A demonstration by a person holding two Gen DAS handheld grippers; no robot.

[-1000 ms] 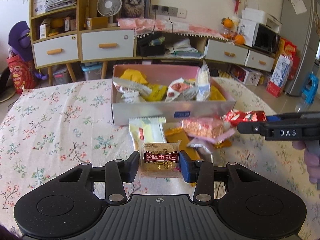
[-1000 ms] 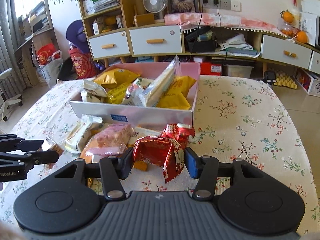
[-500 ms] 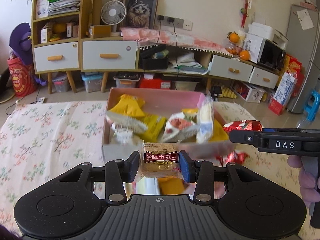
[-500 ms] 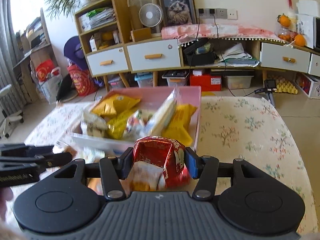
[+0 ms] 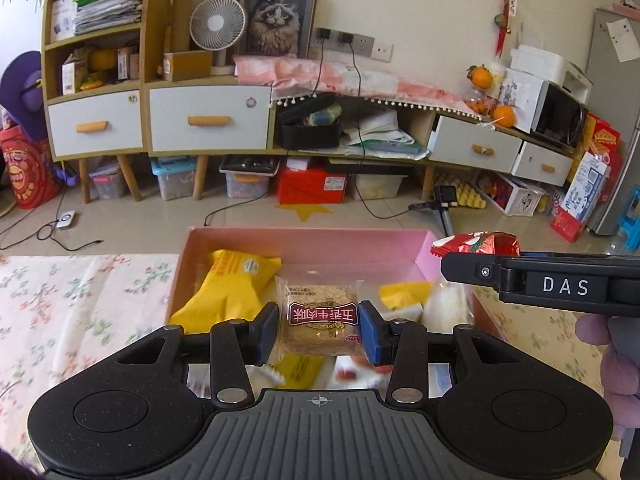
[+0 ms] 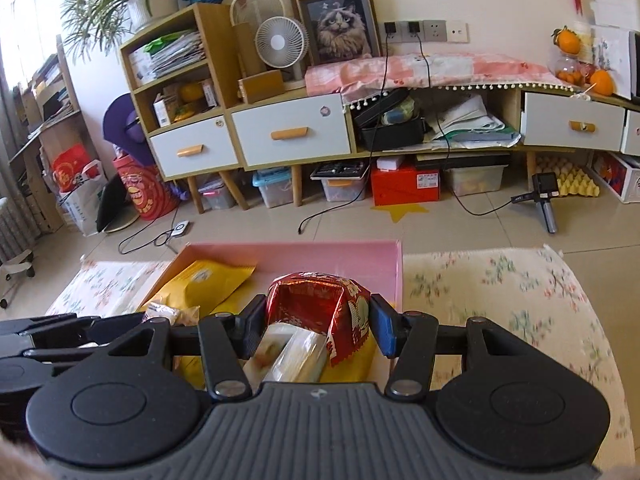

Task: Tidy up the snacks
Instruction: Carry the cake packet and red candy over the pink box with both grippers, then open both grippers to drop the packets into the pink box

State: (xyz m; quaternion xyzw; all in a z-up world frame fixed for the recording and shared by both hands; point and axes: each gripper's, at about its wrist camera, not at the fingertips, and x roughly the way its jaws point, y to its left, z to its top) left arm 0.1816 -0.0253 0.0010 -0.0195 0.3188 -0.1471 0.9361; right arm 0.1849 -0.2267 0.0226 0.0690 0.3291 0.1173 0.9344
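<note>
Between the left gripper's (image 5: 319,326) clenched pads sits a clear-wrapped biscuit (image 5: 318,318), long axis straight toward 12 o'clock, hanging over the pink box (image 5: 304,250); the right gripper (image 6: 318,322) likewise clamps a red foil packet (image 6: 316,306) above the box's 3 o'clock side. Both loads look ready to drop; neither hand nearer. Farther in, at 10 o'clock, lies a yellow pouch (image 5: 234,284); pale packets show blurred at 2 o'clock.
</note>
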